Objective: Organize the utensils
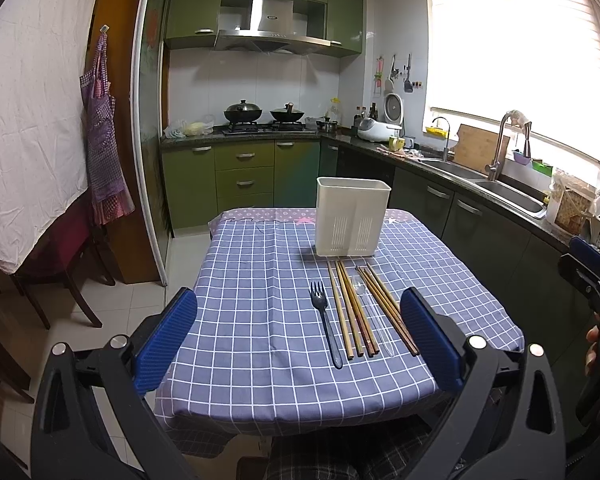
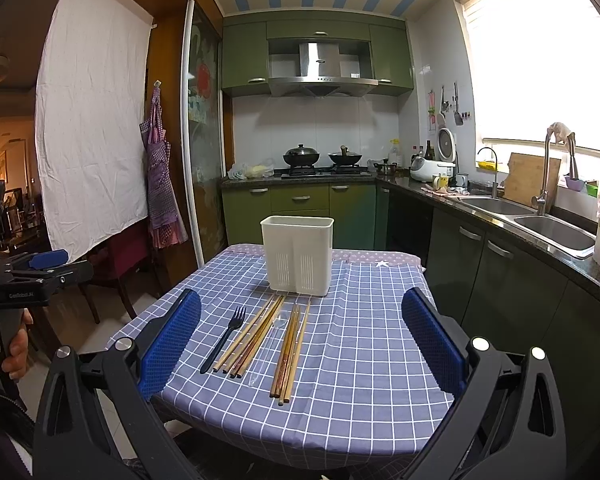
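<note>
A cream utensil holder (image 1: 353,217) (image 2: 297,255) stands upright at the far side of the table with the blue checked cloth (image 1: 260,320) (image 2: 360,360). In front of it lie a dark fork (image 1: 325,322) (image 2: 224,338), several wooden chopsticks (image 1: 352,312) (image 2: 256,334) in two bundles, and a clear plastic spoon (image 1: 370,312) (image 2: 270,348) between them. My left gripper (image 1: 298,344) hovers open over the near table edge, with nothing between its blue pads. My right gripper (image 2: 302,346) is also open and empty, level with the utensils' near ends.
A counter with a double sink (image 2: 540,220) and tap runs along the right. The stove with two woks (image 1: 260,114) is at the back. Dark wooden chairs (image 1: 60,272) stand left of the table. A hand (image 2: 16,350) holds the left gripper's handle.
</note>
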